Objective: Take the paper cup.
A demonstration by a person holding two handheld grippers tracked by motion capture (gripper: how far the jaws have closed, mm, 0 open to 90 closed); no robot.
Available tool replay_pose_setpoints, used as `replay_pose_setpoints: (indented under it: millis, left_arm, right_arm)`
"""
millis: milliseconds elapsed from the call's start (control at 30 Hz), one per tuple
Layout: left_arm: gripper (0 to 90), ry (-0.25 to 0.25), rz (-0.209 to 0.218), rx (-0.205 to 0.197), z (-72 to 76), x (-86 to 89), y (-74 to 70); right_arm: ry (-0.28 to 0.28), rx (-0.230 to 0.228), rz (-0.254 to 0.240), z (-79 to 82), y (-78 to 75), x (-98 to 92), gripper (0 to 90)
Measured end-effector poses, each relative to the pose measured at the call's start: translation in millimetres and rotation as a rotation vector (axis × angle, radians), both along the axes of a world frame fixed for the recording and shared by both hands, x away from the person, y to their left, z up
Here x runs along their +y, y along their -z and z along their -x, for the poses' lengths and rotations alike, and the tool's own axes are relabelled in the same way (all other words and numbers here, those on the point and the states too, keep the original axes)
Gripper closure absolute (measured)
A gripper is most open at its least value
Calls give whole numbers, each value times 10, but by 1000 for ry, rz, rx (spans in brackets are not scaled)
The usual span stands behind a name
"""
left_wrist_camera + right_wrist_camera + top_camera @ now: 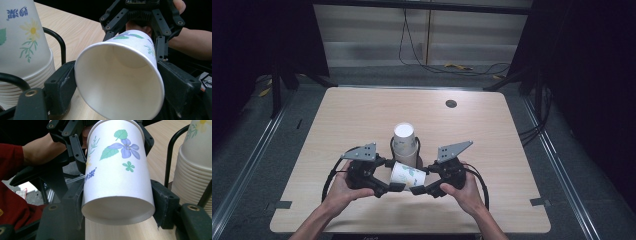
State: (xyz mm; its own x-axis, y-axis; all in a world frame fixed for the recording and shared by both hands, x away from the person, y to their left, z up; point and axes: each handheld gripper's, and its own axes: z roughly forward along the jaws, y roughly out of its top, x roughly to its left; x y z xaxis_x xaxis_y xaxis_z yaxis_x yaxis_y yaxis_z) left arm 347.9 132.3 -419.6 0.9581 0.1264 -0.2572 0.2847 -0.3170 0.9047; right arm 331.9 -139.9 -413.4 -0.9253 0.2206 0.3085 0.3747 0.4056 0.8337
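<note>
A light wood-grain table [362, 115] with rounded corners is seen set on grey flooring. A stack of upturned paper cups [405, 141], printed with flowers, is held in a black wire holder [418, 145] standing near the table's middle. A small dark round disc [451, 103] is set into the far right of the tabletop.

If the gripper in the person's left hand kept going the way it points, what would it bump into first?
It already clamps the paper cup at its open end. Pushed straight on, the left gripper would most likely run into the right gripper, which holds the cup's base facing it, though depth is hard to judge.
</note>
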Motion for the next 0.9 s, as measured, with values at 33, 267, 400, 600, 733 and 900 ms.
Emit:
replay_pose_setpoints:
  millis: [33, 267, 400, 600, 733, 900]
  left_arm:
    - [200, 0, -2, -3, 1, 2, -2]
    - [234, 2, 25, 4, -9, 26, -15]
    - [244, 7, 42, 14, -8, 41, -15]
    - [239, 22, 75, 28, -17, 59, 3]
    - [234, 19, 81, 38, -17, 46, 10]
    - [242, 15, 71, 39, -18, 40, 10]
  right_arm:
    - [0, -1, -2, 0, 0, -1, 363]
    - [-6, 6, -26, -13, 14, -27, 365]
    - [-12, 5, -30, -15, 15, -29, 365]
    - [-20, -3, -43, 2, -2, -38, 367]
    - [-18, -6, -46, 7, -6, -36, 367]
    - [-19, 0, -52, -10, 7, -43, 365]
